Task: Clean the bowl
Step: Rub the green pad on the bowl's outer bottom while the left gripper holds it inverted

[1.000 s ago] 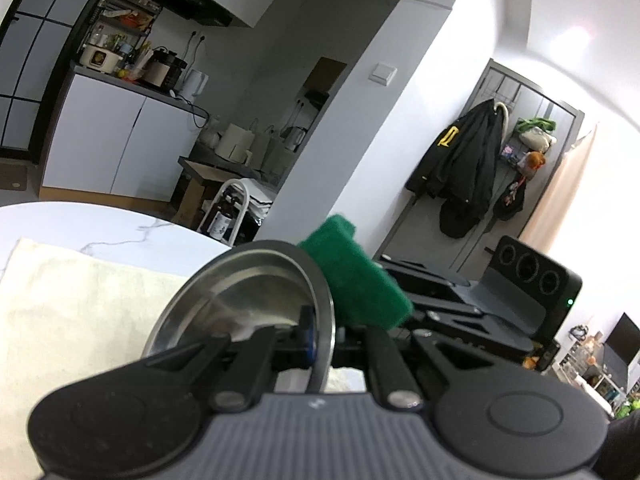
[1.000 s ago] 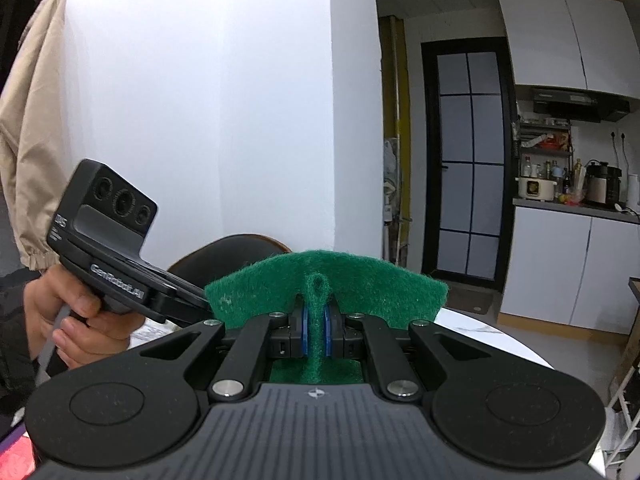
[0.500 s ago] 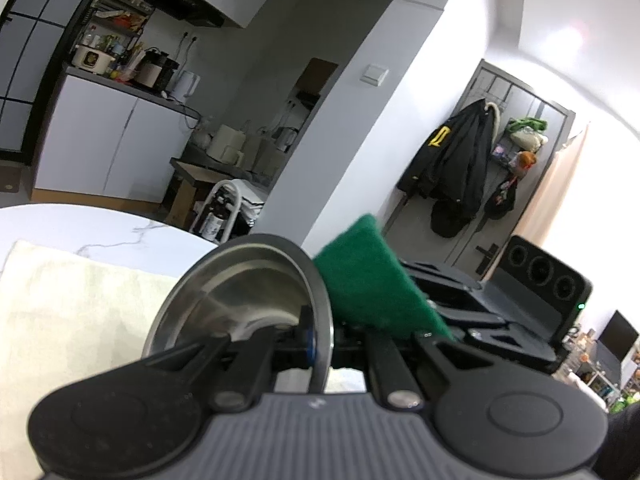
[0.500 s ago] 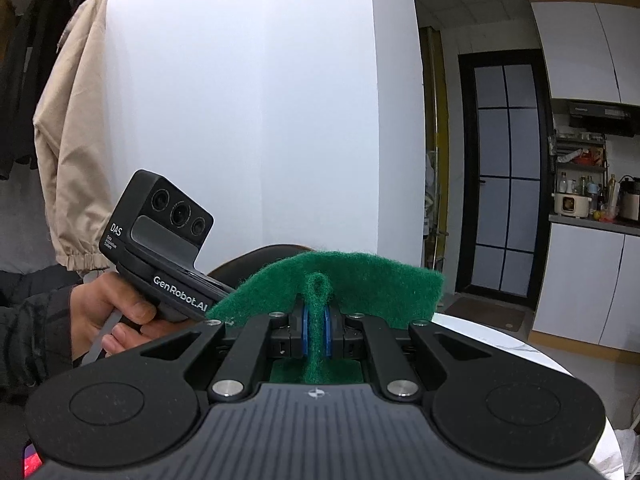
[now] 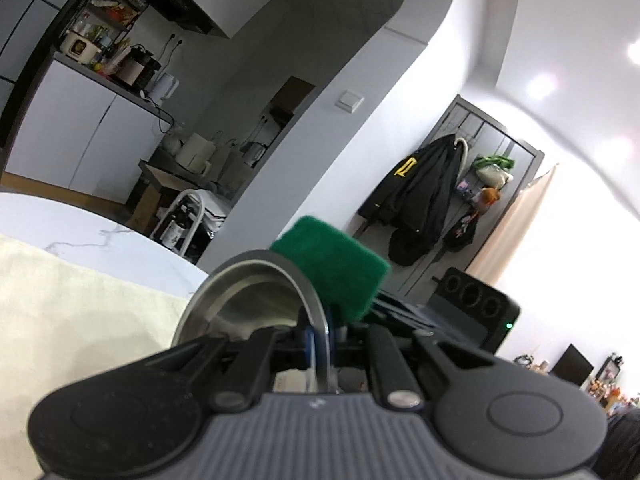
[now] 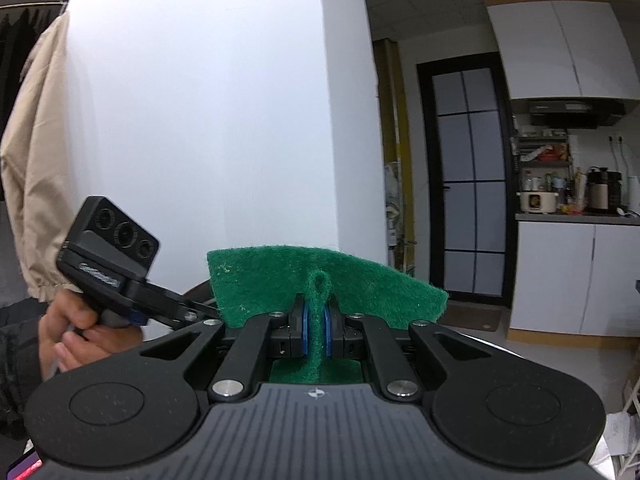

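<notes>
My left gripper is shut on the rim of a steel bowl, held on edge in the air with its hollow facing left. My right gripper is shut on a green scouring pad. In the left wrist view the pad sits against the bowl's outer right side near the rim, with the right gripper's body behind it. In the right wrist view the left gripper and the hand holding it are at the left; the bowl is almost hidden behind the pad.
A white marble table with a cream cloth lies below at the left. Kitchen cabinets and a counter stand behind. Coats hang on a door. A white wall pillar is close by.
The pad has slid along the bowl's outer side, out toward me and then back up to the rim. Both grippers have tilted and shifted a little; both grips are unchanged.
</notes>
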The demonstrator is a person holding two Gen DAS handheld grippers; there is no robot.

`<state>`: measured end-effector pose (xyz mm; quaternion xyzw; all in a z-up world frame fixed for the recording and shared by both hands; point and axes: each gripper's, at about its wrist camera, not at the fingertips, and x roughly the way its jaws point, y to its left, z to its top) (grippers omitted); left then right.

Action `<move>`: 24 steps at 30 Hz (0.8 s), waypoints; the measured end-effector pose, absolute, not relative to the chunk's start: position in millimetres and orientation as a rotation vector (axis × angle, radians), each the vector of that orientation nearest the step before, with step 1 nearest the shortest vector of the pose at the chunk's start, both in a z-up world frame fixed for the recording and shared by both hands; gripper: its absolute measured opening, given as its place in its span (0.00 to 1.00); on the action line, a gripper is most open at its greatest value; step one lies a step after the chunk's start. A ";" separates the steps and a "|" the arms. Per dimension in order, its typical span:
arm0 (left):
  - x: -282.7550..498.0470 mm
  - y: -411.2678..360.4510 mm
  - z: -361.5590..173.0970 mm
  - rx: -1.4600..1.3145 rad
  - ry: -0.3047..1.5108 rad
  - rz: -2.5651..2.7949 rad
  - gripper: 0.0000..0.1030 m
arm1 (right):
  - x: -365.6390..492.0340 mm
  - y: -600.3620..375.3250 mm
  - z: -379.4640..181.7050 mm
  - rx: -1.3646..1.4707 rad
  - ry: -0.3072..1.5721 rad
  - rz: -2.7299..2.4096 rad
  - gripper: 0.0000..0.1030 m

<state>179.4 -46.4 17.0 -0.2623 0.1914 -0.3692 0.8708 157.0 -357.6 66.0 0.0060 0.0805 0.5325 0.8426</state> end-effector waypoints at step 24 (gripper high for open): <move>173.2 -34.8 11.4 -0.651 0.371 -0.822 0.10 | 151.5 -349.8 64.5 -0.082 0.139 1.059 0.08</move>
